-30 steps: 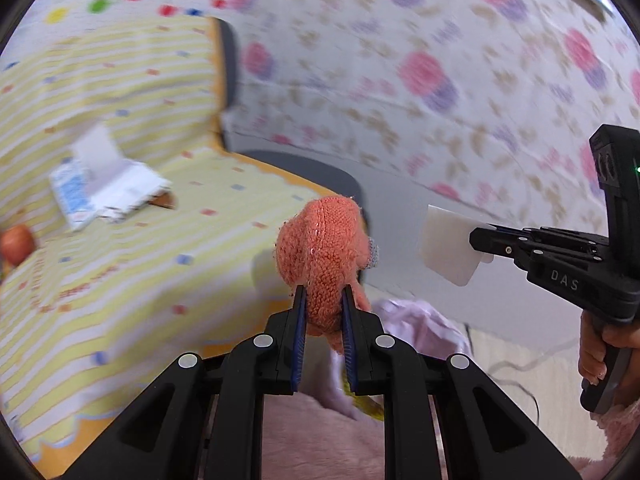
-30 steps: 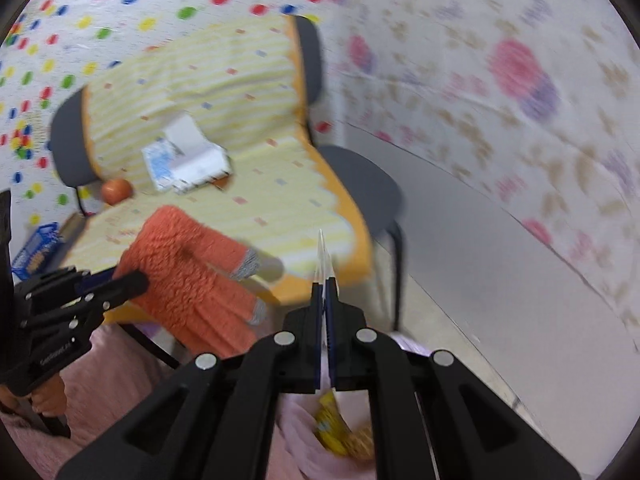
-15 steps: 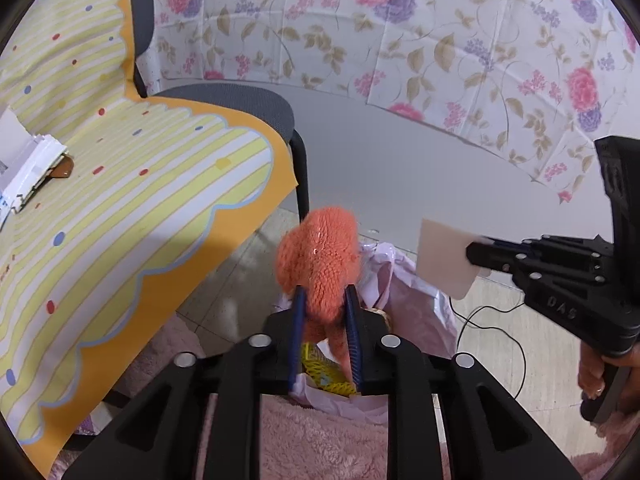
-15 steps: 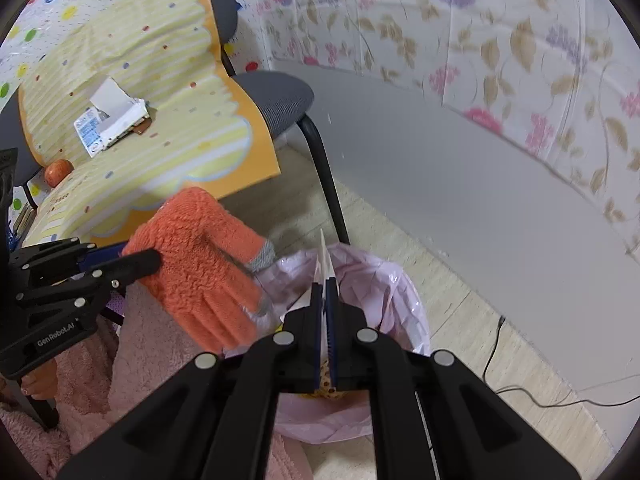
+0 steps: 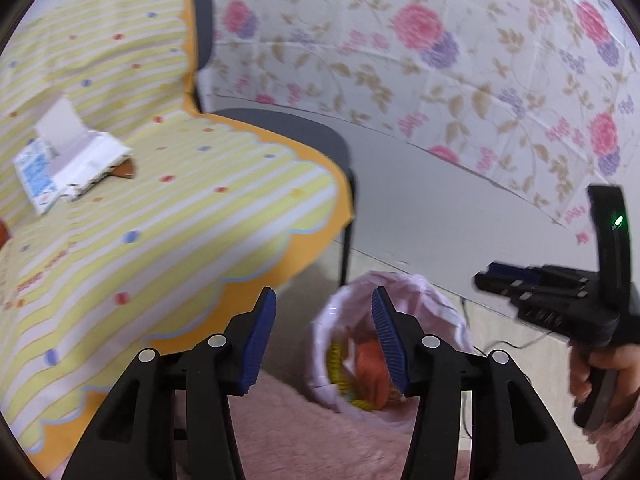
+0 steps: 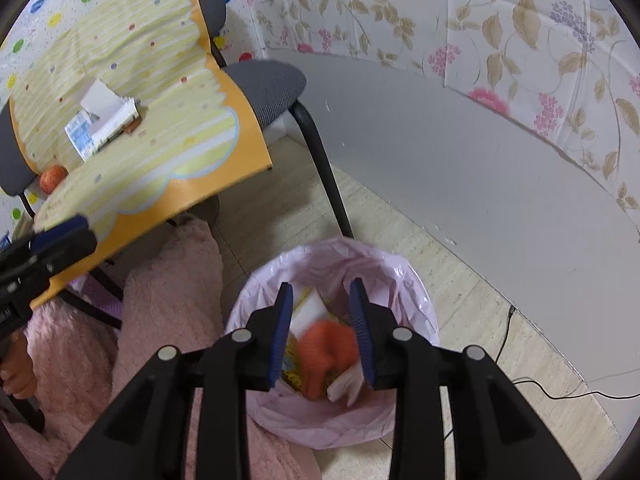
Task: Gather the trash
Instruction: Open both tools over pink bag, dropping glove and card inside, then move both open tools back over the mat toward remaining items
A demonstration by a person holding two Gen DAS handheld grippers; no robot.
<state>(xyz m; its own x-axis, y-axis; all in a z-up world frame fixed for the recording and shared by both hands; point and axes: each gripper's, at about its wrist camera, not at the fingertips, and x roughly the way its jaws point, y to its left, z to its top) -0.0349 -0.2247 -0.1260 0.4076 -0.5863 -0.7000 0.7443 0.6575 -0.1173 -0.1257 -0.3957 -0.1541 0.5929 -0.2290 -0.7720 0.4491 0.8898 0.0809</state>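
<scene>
A bin lined with a pink bag (image 6: pixel 404 280) stands on the floor below both grippers; it also shows in the left wrist view (image 5: pixel 436 300). An orange knitted glove (image 6: pixel 326 346) lies inside it with a white card (image 6: pixel 348 380) and yellow wrappers. My right gripper (image 6: pixel 320 302) is open and empty, right above the bin. My left gripper (image 5: pixel 323 308) is open and empty, above the bin's left rim. The glove (image 5: pixel 366 364) shows between its fingers. The right gripper (image 5: pixel 486 278) shows at the right of the left wrist view.
A chair with a yellow striped cloth (image 6: pixel 168 92) stands to the left, holding a white tissue pack (image 6: pixel 102 118) and an orange fruit (image 6: pixel 52 178). A pink fuzzy fabric (image 6: pixel 168 300) lies beside the bin. A grey wall panel (image 6: pixel 460 168) and a cable (image 6: pixel 560 392) are at the right.
Both grippers opened. The orange glove dropped from the left gripper and the white card from the right gripper into the bin.
</scene>
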